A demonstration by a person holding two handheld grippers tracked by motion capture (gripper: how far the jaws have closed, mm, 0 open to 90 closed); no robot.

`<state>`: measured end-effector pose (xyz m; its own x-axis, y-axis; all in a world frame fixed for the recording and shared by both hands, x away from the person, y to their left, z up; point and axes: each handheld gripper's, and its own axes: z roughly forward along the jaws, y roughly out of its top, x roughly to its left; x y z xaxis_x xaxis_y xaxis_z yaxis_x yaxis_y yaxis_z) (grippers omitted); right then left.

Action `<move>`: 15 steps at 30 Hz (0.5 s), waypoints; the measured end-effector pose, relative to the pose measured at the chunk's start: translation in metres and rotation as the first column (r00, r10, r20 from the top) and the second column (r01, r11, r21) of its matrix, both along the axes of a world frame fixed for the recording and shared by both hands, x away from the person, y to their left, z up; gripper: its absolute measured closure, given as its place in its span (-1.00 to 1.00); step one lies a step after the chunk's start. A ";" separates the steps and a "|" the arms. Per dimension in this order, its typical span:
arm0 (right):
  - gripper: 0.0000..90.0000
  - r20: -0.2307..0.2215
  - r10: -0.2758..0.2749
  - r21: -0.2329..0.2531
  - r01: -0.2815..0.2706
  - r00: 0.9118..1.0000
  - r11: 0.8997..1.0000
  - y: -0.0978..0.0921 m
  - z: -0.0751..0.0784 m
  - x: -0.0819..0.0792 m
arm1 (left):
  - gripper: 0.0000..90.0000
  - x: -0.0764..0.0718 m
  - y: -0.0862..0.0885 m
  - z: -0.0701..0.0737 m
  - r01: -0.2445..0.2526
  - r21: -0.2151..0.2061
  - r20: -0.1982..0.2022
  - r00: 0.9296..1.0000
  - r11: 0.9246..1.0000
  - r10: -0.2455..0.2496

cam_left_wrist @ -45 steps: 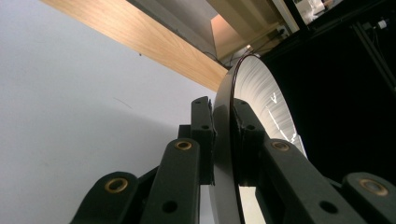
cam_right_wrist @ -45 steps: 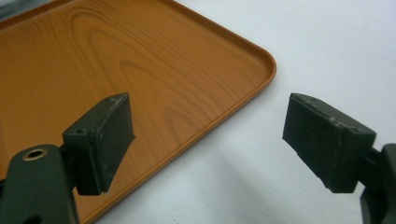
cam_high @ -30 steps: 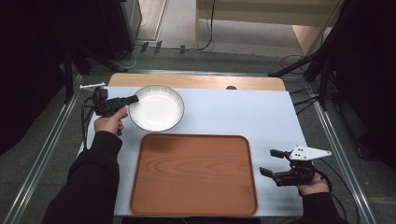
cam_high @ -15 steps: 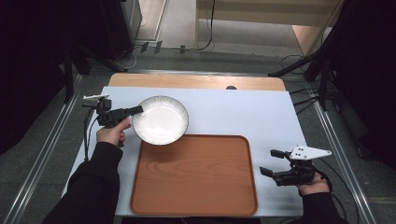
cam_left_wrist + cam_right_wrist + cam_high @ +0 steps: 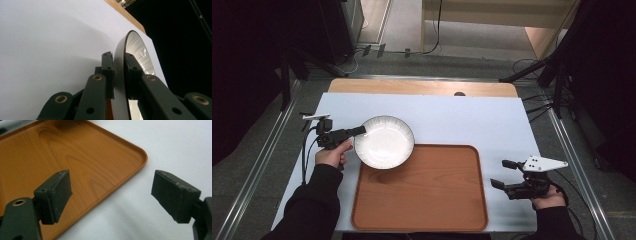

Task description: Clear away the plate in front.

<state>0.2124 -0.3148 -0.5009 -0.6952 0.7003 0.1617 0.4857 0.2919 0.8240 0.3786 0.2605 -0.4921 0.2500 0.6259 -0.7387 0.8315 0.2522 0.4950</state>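
My left tongs (image 5: 360, 131) clamp the rim of the white bowl (image 5: 385, 142), one jaw inside, one outside. Bowl overlaps the far-left corner of the wooden tray (image 5: 422, 200) on the white worktop (image 5: 472, 120). My right tongs (image 5: 503, 173) sit apart, empty, just beside the tray's right edge.

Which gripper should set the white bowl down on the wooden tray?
Left. The left gripper already has its jaws clamped on the rim of the white bowl, which overlaps the corner of the wooden tray. The right gripper sits open beside the tray's opposite edge, holding nothing.
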 end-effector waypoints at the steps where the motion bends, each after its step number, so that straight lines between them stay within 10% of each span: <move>1: -0.62 0.000 -0.001 0.002 0.001 1.000 1.000 0.000 0.000 0.000 | 0.80 -0.001 -0.001 0.000 0.005 -0.005 -0.001 1.000 1.000 -0.005; 15: -0.62 0.005 0.010 -0.010 -0.010 1.000 1.000 0.001 0.001 0.001 | 0.80 -0.029 -0.019 0.005 0.091 -0.041 0.005 0.996 0.995 -0.091</move>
